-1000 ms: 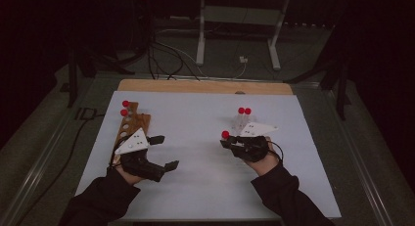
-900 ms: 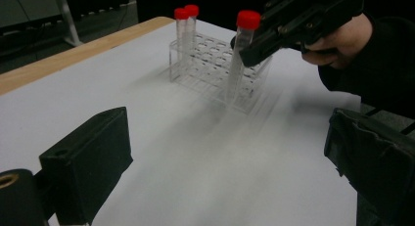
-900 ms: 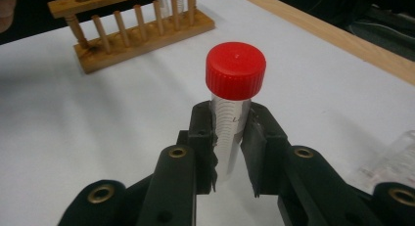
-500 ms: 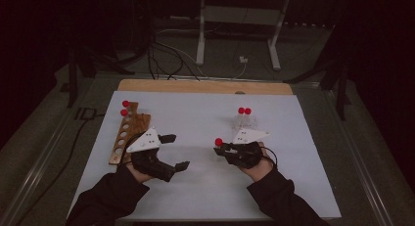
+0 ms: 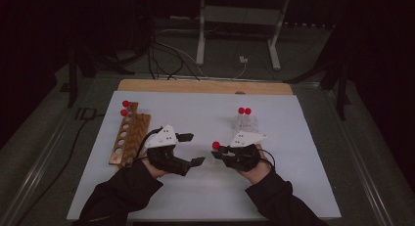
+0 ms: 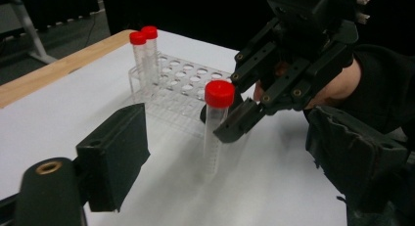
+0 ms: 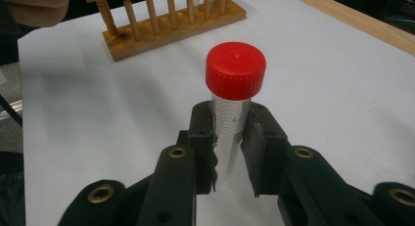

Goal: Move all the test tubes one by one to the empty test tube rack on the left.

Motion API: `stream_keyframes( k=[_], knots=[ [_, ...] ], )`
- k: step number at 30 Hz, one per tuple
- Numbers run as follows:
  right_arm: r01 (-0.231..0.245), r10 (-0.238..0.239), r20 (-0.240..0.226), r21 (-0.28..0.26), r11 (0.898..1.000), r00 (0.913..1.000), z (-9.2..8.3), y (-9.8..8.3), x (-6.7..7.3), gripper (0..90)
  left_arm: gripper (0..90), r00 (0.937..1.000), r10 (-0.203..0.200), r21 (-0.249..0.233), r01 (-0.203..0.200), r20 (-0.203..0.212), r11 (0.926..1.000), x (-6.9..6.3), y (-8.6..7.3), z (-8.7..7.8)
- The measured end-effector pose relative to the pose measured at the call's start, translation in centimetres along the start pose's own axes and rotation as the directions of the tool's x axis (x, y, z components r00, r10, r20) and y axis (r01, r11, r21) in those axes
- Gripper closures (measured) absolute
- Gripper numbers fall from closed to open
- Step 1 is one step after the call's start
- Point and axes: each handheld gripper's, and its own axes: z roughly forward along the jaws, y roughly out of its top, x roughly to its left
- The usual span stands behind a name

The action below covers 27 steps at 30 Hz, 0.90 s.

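Tube [image 7: 230, 123], red-capped, is clamped upright in the right tongs [image 5: 221, 151] mid-transfer between racks; the left tongs [image 5: 192, 148], empty, have just been closing toward it; handover pending.

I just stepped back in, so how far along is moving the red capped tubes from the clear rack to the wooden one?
Done: two tubes stand in the wooden rack. In hand: the right claw grips one tube upright, and the left claw, open with jaws just closing, faces it. Left: two tubes wait in the clear rack.
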Motion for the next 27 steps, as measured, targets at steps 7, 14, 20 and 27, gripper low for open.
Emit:
stream_keyframes(
  k=[7,14,20,27],
  knots=[
    [0.007,-0.007,-0.008,-0.002,1.0,0.9999,0.0,0.1,0.3,74.9,25.0,0.9999,0.003,-0.008,-0.003,0.01,1.0,0.1,0.5,1.3],
    [0.008,-0.008,-0.013,-0.002,1.0,0.9999,0.1,0.1,0.4,75.0,34.2,0.9998,0.016,0.007,-0.016,-0.01,0.9998,-0.1,0.6,2.6],
    [0.006,-0.006,-0.015,-0.002,1.0,0.9999,0.1,0.1,0.4,74.9,43.8,0.9996,0.021,0.012,-0.021,-0.02,0.9997,0.0,0.7,3.3],
    [0.005,-0.005,-0.019,-0.002,1.0,0.9998,0.1,0.1,0.5,74.9,55.3,0.9996,0.023,0.021,-0.022,-0.02,0.9995,0.1,0.5,4.1]
  ],
)
